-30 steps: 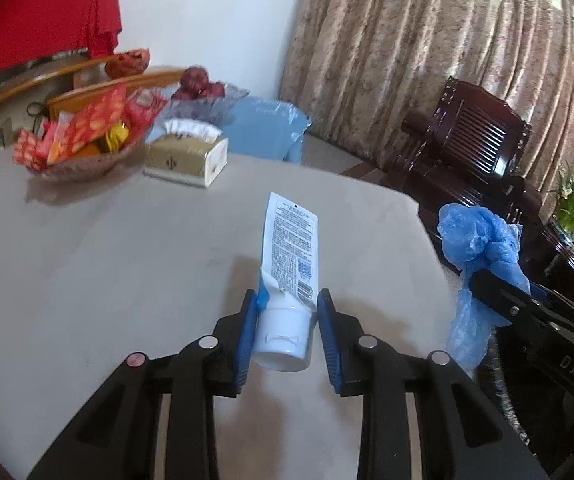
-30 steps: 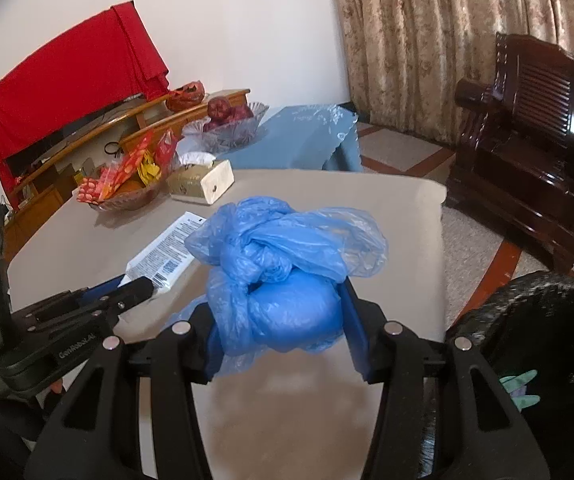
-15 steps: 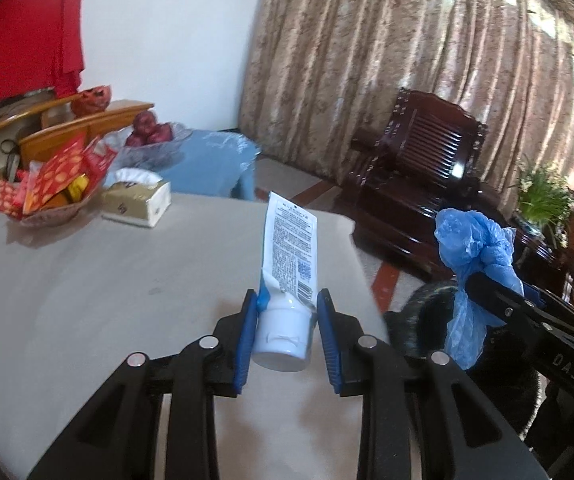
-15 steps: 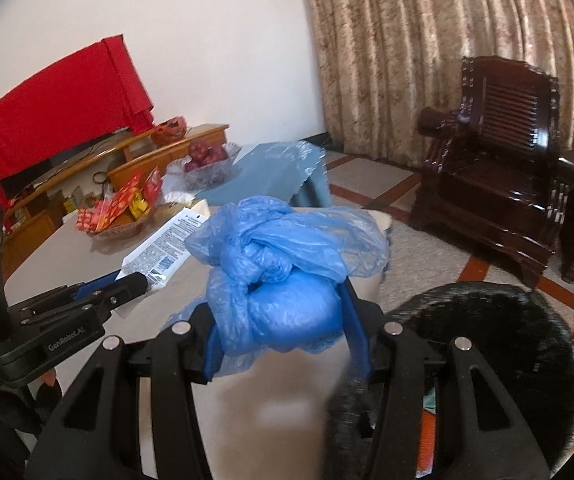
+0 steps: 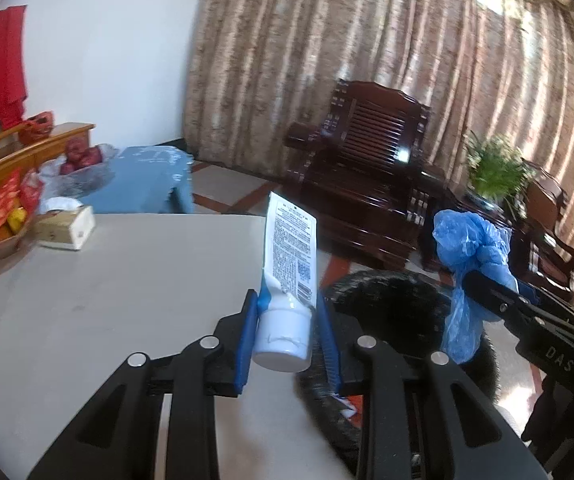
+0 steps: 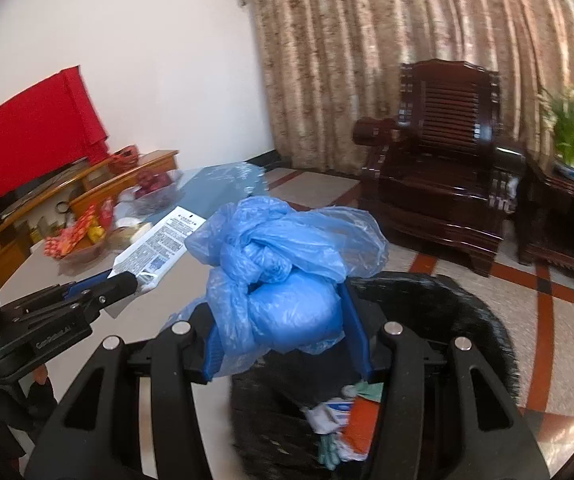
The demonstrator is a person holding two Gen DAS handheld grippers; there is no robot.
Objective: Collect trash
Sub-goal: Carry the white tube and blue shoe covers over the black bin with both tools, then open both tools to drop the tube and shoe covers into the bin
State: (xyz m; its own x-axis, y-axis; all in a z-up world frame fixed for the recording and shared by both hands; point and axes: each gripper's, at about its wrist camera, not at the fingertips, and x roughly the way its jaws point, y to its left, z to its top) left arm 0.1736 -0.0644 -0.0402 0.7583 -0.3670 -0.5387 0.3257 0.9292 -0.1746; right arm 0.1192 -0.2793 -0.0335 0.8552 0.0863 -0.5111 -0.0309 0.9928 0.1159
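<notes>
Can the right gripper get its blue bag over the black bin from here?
Probably yes. The right gripper, shut on the blue bag, already hangs over the black bin's open mouth with nothing between them. The left gripper, holding the tube, sits off to the side.

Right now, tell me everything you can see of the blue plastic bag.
The blue plastic bag is thin, crinkled, translucent film, knotted at the top with a rounded, full bundle below and loose ends hanging down. The right gripper clamps it by the bundle, pads pressing both sides. It hangs off the table, above the open black trash bin, which already holds scraps. Nothing else touches it.
</notes>
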